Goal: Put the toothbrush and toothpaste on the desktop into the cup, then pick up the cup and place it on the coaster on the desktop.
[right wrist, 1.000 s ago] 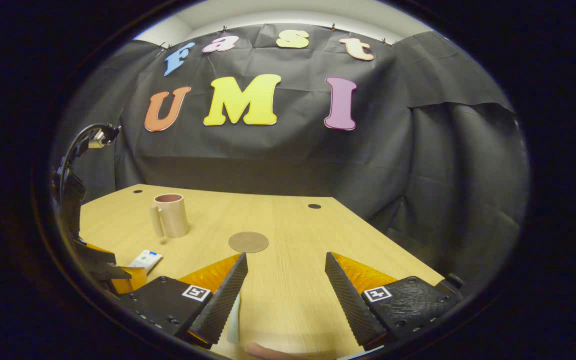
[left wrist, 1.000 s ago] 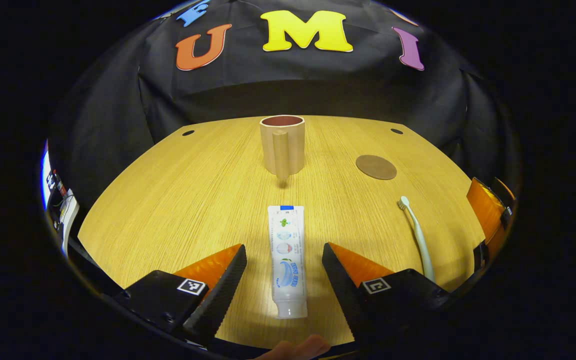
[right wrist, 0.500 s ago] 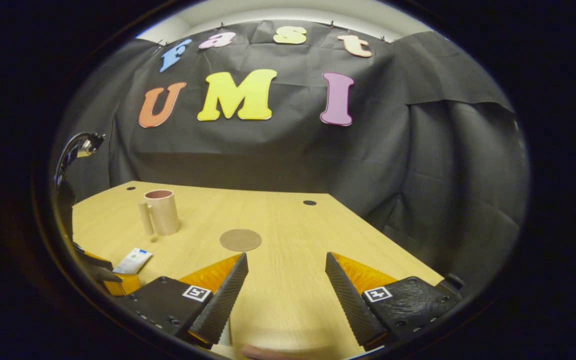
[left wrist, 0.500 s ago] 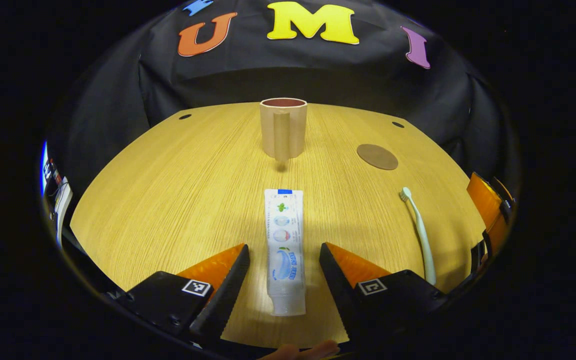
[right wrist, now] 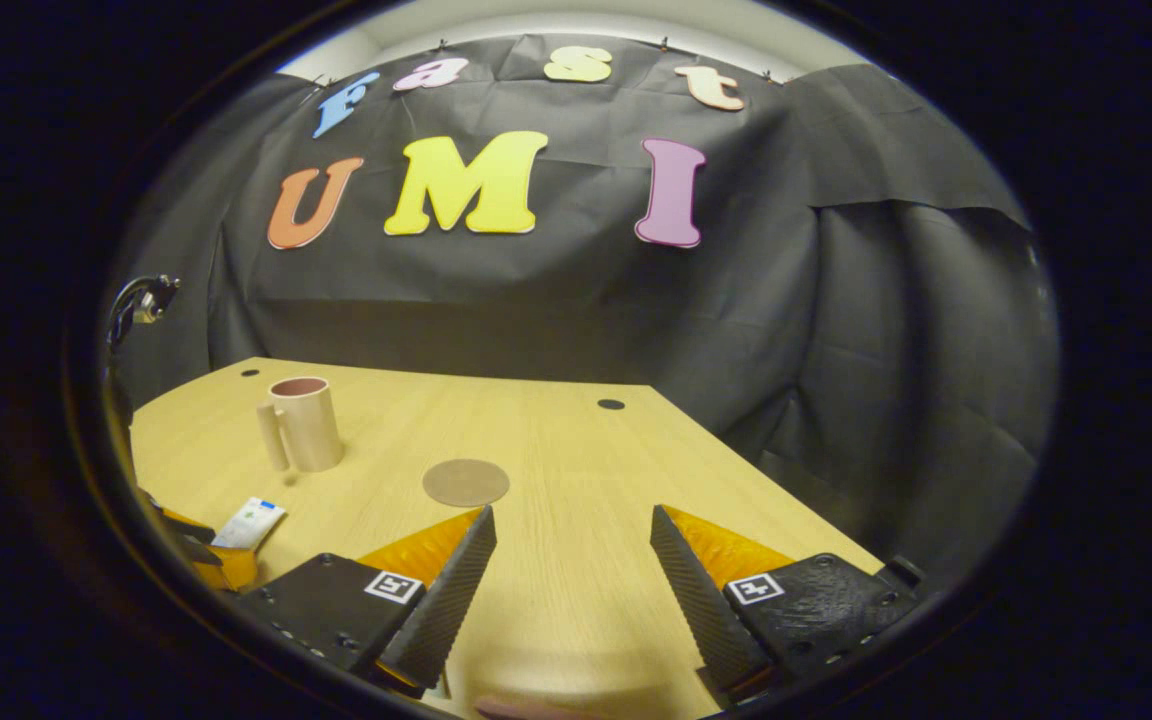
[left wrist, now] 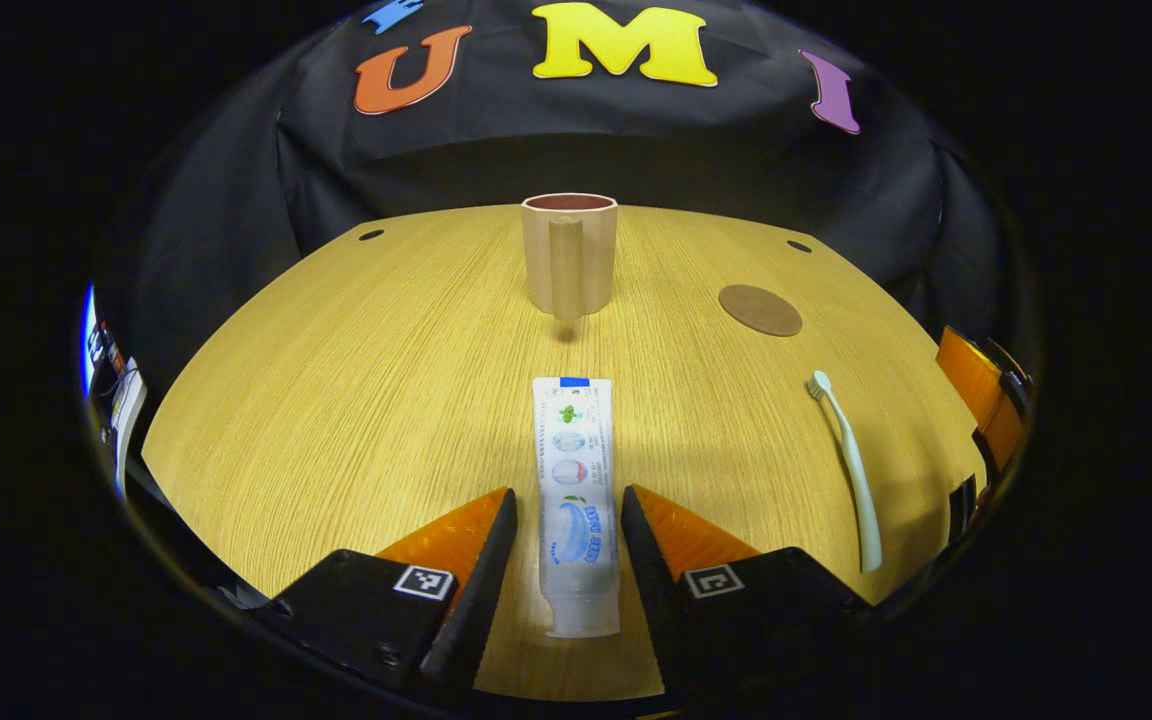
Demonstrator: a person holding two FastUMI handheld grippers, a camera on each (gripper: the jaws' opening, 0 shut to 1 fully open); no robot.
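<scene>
The white toothpaste tube (left wrist: 576, 500) lies lengthwise on the wooden desktop (left wrist: 336, 380), its cap end towards me. My left gripper (left wrist: 567, 495) straddles its lower half, open, with the fingers close beside the tube and a thin gap on each side. Beyond it stands the beige cup (left wrist: 568, 255), handle facing me. The brown round coaster (left wrist: 760, 309) lies to the right of the cup, and the pale toothbrush (left wrist: 846, 460) lies nearer, at the right. My right gripper (right wrist: 573, 520) hovers open and holds nothing over the desktop's right part, with the coaster (right wrist: 466, 482) and cup (right wrist: 304, 425) ahead on its left.
Two small dark holes (left wrist: 371, 235) (left wrist: 798, 246) sit near the desktop's far corners. The right gripper's body (left wrist: 981, 410) shows at the right edge of the left gripper view. The left gripper (right wrist: 201, 545) and toothpaste (right wrist: 249, 522) show low left in the right gripper view.
My left gripper's fingers have narrowed around the toothpaste tube. The right gripper has turned slightly to the right, so cup and coaster have slid leftward in its view.
</scene>
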